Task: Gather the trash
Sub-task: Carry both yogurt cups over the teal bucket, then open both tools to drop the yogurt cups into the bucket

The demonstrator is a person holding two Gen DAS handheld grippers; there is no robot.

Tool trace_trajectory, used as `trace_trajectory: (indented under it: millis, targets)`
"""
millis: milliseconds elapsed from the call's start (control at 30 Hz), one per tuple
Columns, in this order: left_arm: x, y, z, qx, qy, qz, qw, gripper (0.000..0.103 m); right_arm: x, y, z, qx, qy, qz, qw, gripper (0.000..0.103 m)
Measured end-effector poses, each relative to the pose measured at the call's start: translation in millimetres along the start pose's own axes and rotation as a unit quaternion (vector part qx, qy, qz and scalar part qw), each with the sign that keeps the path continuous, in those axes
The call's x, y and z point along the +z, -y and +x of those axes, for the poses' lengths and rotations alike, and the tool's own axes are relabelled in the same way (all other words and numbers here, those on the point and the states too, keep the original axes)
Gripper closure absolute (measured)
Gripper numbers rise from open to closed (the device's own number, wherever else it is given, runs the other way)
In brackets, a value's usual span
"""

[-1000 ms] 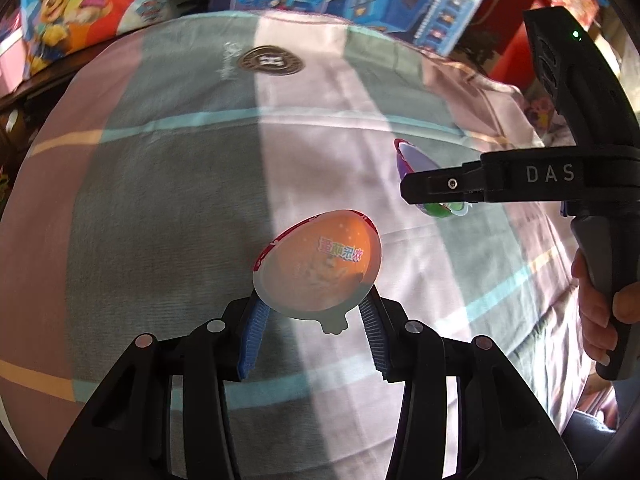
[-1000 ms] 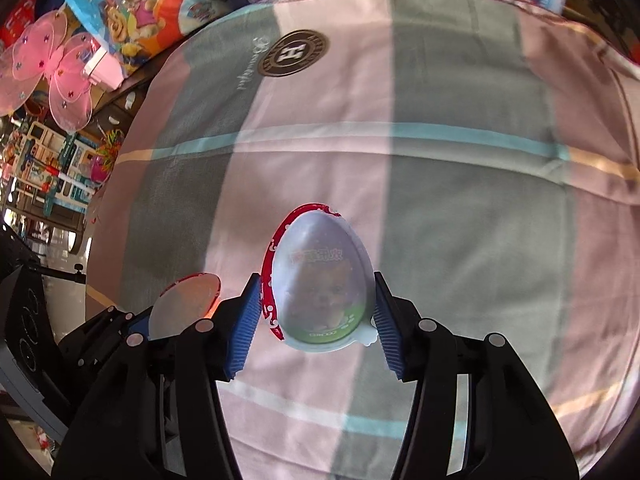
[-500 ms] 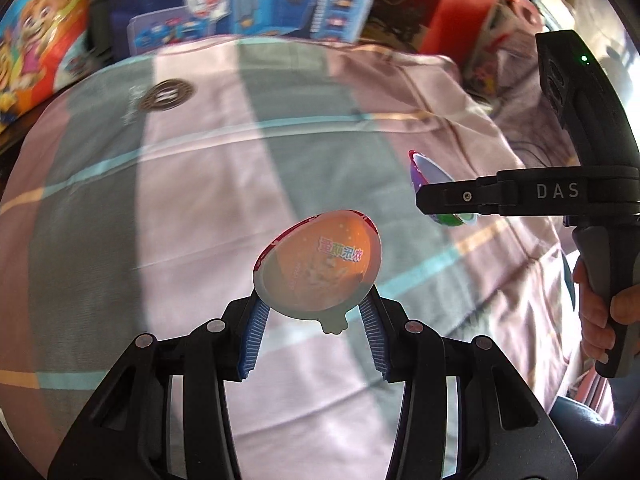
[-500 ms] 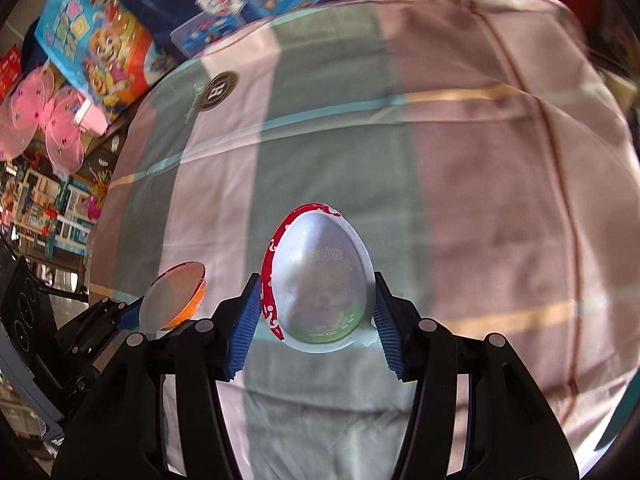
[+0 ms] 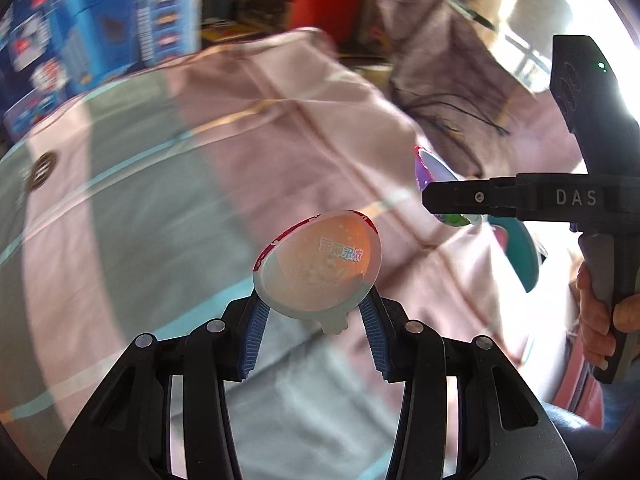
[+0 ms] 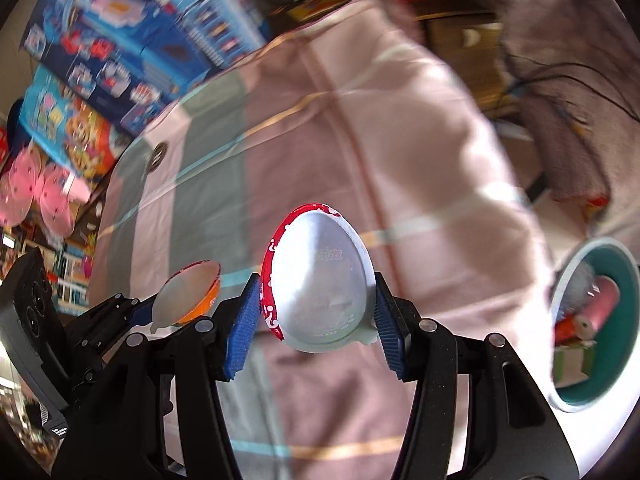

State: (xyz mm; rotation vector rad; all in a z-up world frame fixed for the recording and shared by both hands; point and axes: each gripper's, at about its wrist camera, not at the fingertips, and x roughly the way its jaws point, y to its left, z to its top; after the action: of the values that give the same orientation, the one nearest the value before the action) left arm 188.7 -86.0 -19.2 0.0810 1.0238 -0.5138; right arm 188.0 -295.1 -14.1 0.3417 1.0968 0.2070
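**Both grippers loaded, bin off to the right**

Left gripper (image 5: pixel 314 330) pinches an orange egg-shaped shell half (image 5: pixel 318 266) between its blue pads, the shell's long axis tipped up and to the right, its small tab hanging just above the jaws. Right gripper (image 6: pixel 314 334) clamps a second egg-shaped half (image 6: pixel 320 280), pale inside with a red patterned rim, standing nearly upright with its pointed end away from the camera. Both pieces are carried in the air above the striped pink-and-grey cloth (image 6: pixel 320 128), touching nothing but the pads.

A teal bin (image 6: pixel 596 328) with a white rim sits past the cloth's right edge, already holding a pink spool and other scraps. From the right wrist view it lies to the right of the held shell and slightly lower; in the left wrist view only a sliver of it (image 5: pixel 518 256) shows behind the right gripper's finger. So the right hand (image 5: pixel 600 320) is nearer the bin and should likely drop first, with the left one reaching across afterwards.
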Motion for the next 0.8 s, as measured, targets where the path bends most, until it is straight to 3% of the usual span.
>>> trace_trajectory:
  millis: [267,467,800]
  targets:
    - [28,117,46,-0.047,-0.026,0.077,0.9956,0.058,-30,125,-61,-0.032,0.041,0.084,0.995,0.051]
    - [36,204,79,-0.082,-0.049,0.135,0.9863,0.057,-50,203,-87,-0.057,0.049,0.146,0.986,0.051]
    - [36,292,127,-0.112,-0.095,0.192,0.9702,0.057,-65,274,-101,-0.076,0.042,0.204,0.975,0.051]
